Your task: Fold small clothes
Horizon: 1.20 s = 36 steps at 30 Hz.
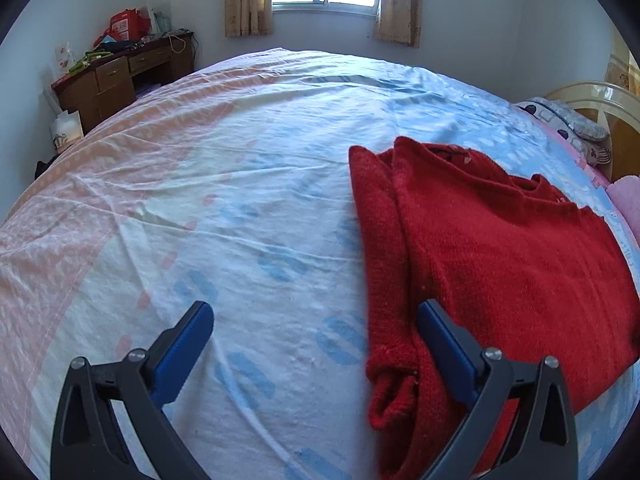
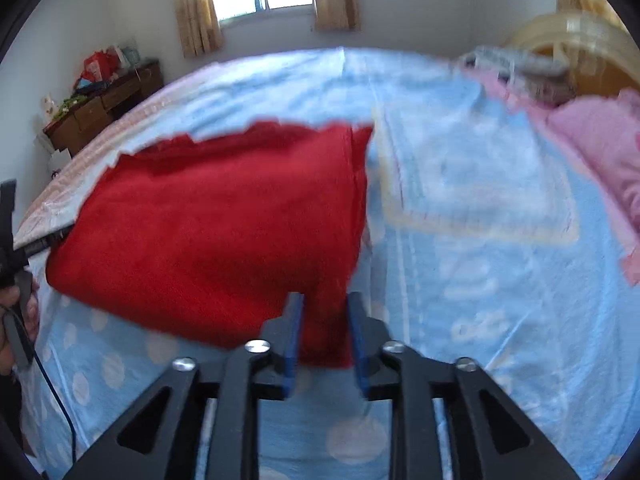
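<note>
A red knit sweater (image 1: 500, 256) lies on the bed, its sleeves folded in along the sides. My left gripper (image 1: 316, 320) is open wide and empty; its right finger (image 1: 444, 340) hangs over the sweater's left sleeve near the cuff (image 1: 390, 392). In the right wrist view the sweater (image 2: 208, 224) lies left of centre, blurred by motion. My right gripper (image 2: 325, 320) has its jaws narrowly apart around the sweater's near right sleeve end (image 2: 326, 332); I cannot tell whether they pinch it.
The bed sheet (image 1: 240, 208) is pale blue and pink with dots. A pink blanket (image 2: 600, 160) and a pillow (image 1: 576, 128) lie by the headboard (image 1: 600, 100). A wooden desk (image 1: 120, 76) stands at the far left wall. The hand with the left gripper (image 2: 12, 264) shows at the left edge.
</note>
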Motion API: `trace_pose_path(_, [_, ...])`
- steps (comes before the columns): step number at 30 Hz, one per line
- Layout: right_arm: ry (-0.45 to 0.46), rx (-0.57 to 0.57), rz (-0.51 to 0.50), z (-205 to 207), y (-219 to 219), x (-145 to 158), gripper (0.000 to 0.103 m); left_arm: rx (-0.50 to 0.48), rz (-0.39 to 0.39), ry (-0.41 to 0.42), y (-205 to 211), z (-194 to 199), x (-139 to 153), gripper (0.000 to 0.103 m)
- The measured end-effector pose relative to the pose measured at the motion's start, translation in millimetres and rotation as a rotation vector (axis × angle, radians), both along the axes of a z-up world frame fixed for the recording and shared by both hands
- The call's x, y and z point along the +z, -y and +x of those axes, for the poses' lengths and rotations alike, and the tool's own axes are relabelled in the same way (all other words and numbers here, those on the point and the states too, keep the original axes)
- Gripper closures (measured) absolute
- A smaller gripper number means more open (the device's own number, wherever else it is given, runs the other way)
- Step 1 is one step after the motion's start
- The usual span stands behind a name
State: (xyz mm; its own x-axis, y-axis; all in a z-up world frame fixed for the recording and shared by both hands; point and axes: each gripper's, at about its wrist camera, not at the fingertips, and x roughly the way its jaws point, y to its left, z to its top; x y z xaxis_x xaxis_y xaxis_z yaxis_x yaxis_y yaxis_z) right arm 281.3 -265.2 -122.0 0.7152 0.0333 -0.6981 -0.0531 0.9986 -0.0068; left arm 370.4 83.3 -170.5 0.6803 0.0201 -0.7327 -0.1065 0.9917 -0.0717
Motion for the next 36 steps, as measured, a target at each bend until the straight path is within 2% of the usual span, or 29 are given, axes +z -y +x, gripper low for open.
trace_pose_path(3, [0.034, 0.068, -0.011, 8.0, -28.1, 10.5, 0.059, 0.007, -0.015, 0.006, -2.7, -4.9, 0.0, 0.0])
trace_pose_path(6, [-0.01, 0.121, 0.009, 25.7, -49.2, 1.8, 0.059, 0.004, -0.06, 0.0, -9.0, -4.0, -1.8, 0.0])
trace_pose_path(10, [-0.106, 0.067, 0.049, 39.7, -47.0, -26.6, 0.059, 0.003, -0.142, -0.004, -18.2, -3.0, -4.2, 0.0])
trace_pose_path(12, [-0.091, 0.076, 0.018, 28.9, -47.7, -34.6, 0.059, 0.013, -0.156, 0.011, -20.5, -6.1, -3.1, 0.0])
trace_pose_path(17, [-0.085, 0.102, -0.055, 12.5, -51.3, -38.4, 0.059, 0.021, -0.159, 0.016, -20.4, -7.1, -3.1, 0.0])
trace_pose_path(20, [-0.103, 0.091, 0.001, 20.2, -46.7, -23.1, 0.059, 0.023, -0.153, 0.017, -21.6, -7.4, -3.7, 0.0])
trace_pose_path(23, [-0.031, 0.057, 0.025, 24.1, -43.8, -9.1, 0.059, 0.023, -0.16, 0.017, -22.2, -6.8, -3.6, 0.0])
trace_pose_path(28, [-0.078, 0.034, 0.009, 42.5, -43.9, -29.4, 0.059, 0.022, -0.161, 0.017, -22.2, -7.2, -3.4, 0.0])
trace_pose_path(33, [-0.062, 0.063, -0.05, 24.3, -52.7, -36.9, 0.052, 0.023, -0.168, 0.019, -22.6, -7.4, -3.5, 0.0])
trace_pose_path(36, [-0.06, 0.073, -0.087, 20.7, -56.6, -37.1, 0.051, 0.023, -0.168, 0.018, -22.8, -7.4, -3.5, 0.0])
